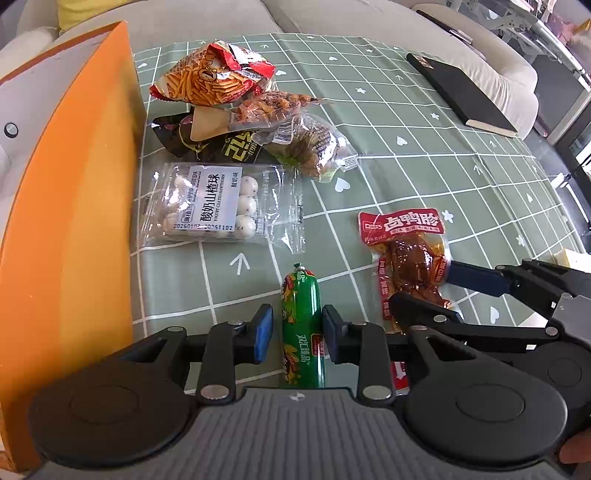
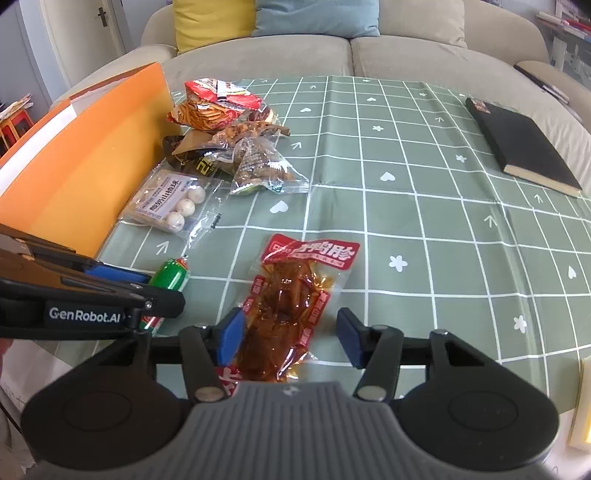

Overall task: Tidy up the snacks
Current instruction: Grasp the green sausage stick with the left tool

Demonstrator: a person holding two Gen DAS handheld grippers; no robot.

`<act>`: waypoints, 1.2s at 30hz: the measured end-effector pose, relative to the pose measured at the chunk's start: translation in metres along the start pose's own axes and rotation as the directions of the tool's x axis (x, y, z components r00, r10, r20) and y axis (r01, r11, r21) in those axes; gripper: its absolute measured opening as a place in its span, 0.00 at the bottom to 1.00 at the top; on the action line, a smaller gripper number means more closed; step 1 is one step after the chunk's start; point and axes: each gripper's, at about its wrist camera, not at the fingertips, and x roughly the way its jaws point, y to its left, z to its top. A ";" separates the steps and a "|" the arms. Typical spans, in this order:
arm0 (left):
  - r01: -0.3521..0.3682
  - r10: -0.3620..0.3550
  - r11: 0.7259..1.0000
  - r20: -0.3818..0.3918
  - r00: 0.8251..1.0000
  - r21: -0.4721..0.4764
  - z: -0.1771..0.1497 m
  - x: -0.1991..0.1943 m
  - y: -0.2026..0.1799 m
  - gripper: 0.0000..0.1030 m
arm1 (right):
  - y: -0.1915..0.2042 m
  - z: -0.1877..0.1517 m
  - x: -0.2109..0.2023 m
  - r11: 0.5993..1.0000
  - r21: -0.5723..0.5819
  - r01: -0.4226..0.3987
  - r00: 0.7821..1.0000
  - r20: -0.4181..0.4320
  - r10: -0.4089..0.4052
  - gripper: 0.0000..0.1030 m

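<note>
Now your left tongs [image 1: 297, 328] stand apart around the green sausage [image 1: 301, 325], pads just clear of it; its long axis runs away from you, clipped tip toward the yogurt hawthorn pack [image 1: 210, 203]. Your right tongs [image 2: 291, 338] gape around the red duck pouch [image 2: 291, 295], lying lengthwise on the desk [image 2: 424, 229], red header far. Only the right view shows the sofa cushions [image 2: 277, 18].
</note>
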 end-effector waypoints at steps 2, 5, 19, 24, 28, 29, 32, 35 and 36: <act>-0.020 0.020 1.000 0.007 1.000 0.022 -0.001 0.000 -0.002 0.35 | 0.001 -0.002 0.000 1.000 -0.013 0.011 1.000 0.014 -0.011 0.55; -0.051 0.051 0.997 0.008 0.999 0.051 -0.003 0.000 -0.007 0.35 | 0.003 -0.005 0.002 0.999 -0.049 0.023 0.999 0.034 -0.021 0.58; -0.098 0.098 0.994 -0.003 0.995 0.046 -0.012 -0.003 -0.016 0.25 | 0.008 -0.006 0.001 0.998 -0.058 0.032 0.998 0.060 -0.029 0.38; -0.079 0.078 0.997 0.016 0.997 0.025 -0.016 -0.007 -0.017 0.23 | 0.009 -0.005 -0.006 0.998 -0.041 0.041 0.996 0.080 -0.038 0.28; -0.056 0.056 0.998 0.042 0.998 -0.002 -0.014 -0.018 -0.016 0.23 | 0.013 -0.001 -0.016 0.997 -0.061 0.048 0.993 0.112 -0.041 0.22; -0.055 0.055 0.998 0.051 0.997 -0.003 -0.012 -0.022 -0.015 0.23 | 0.014 -0.001 -0.017 0.996 -0.067 0.054 0.993 0.112 -0.046 0.21; -0.040 0.042 0.999 0.073 0.996 -0.030 -0.009 -0.034 -0.012 0.23 | 0.014 0.001 -0.022 0.997 -0.057 0.052 0.991 0.123 -0.044 0.08; -0.032 0.036 0.999 0.100 0.994 -0.042 -0.007 -0.048 -0.010 0.23 | 0.016 0.006 -0.032 0.997 -0.062 0.053 0.988 0.147 -0.043 0.00; -0.030 0.034 0.999 0.110 0.993 -0.045 -0.006 -0.052 -0.009 0.23 | 0.018 0.007 -0.034 0.996 -0.069 0.053 0.988 0.151 -0.042 0.00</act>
